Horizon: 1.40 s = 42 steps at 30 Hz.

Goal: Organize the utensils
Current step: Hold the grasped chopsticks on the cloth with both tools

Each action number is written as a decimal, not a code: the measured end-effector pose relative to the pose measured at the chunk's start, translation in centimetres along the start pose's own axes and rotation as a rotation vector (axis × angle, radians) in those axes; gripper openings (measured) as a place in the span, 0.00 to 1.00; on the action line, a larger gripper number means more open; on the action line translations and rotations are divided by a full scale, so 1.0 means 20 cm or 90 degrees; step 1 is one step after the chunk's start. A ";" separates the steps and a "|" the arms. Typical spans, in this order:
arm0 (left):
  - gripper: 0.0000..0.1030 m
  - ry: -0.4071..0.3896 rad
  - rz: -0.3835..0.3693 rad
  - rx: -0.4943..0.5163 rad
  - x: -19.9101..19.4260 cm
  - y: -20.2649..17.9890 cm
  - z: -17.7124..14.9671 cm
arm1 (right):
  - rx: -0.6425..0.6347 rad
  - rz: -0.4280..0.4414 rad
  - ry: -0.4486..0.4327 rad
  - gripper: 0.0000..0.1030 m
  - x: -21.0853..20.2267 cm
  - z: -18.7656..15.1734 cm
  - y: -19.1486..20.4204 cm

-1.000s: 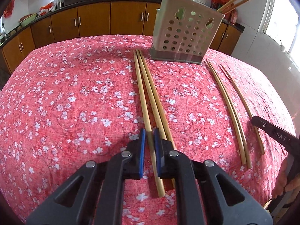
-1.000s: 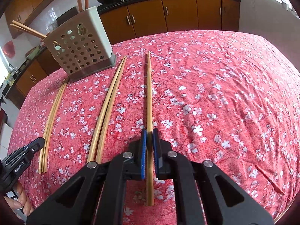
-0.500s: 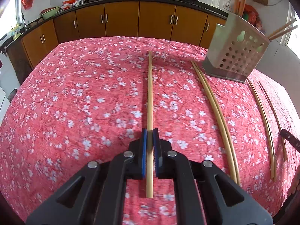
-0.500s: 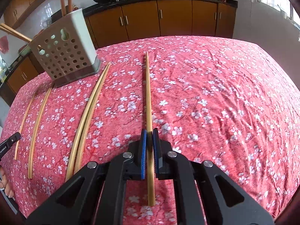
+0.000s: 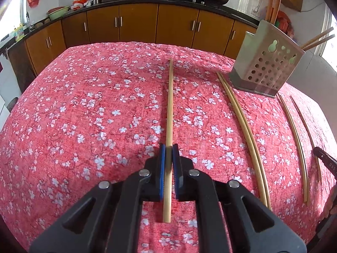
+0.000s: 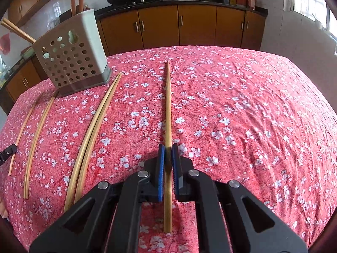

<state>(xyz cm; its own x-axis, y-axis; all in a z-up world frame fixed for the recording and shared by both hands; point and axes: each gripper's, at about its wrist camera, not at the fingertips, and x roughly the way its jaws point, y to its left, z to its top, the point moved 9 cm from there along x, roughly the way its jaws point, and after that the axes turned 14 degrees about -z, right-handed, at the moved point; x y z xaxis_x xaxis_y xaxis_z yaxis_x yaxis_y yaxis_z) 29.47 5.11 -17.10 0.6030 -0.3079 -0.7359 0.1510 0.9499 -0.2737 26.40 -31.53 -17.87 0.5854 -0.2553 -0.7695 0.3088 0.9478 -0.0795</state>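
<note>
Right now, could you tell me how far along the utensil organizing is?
Done: the perforated holder already has several chopsticks standing in it. In hand: the left gripper is shut on one chopstick, and the right gripper is shut on another chopstick. Left: a loose pair and two single chopsticks lie on the red floral tablecloth.

Bamboo chopsticks (image 5: pixel 169 105) lengthwise on cloth

Left black two-finger gripper with blue pads (image 5: pixel 168 155) clamped shut, pitched down. Right black two-finger gripper with blue pads (image 6: pixel 168 155) same: clamped, pitched down.
</note>
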 end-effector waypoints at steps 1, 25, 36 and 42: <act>0.09 0.000 0.000 0.000 0.00 0.00 0.00 | 0.000 0.000 0.000 0.08 0.00 0.00 0.01; 0.09 -0.001 -0.004 -0.005 0.01 0.00 0.01 | 0.001 0.001 -0.003 0.08 0.01 0.00 0.00; 0.09 -0.001 -0.004 -0.005 0.01 0.00 0.01 | 0.003 0.003 -0.003 0.08 0.01 0.00 0.00; 0.09 0.002 0.001 0.001 0.01 0.00 0.01 | 0.000 -0.003 -0.004 0.08 0.00 0.00 0.00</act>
<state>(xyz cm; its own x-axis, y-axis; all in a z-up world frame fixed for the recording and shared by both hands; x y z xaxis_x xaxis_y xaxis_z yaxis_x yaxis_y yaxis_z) 29.69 5.13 -17.20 0.6008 -0.3060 -0.7385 0.1508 0.9506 -0.2712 26.50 -31.56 -17.91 0.5889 -0.2604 -0.7651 0.3107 0.9469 -0.0830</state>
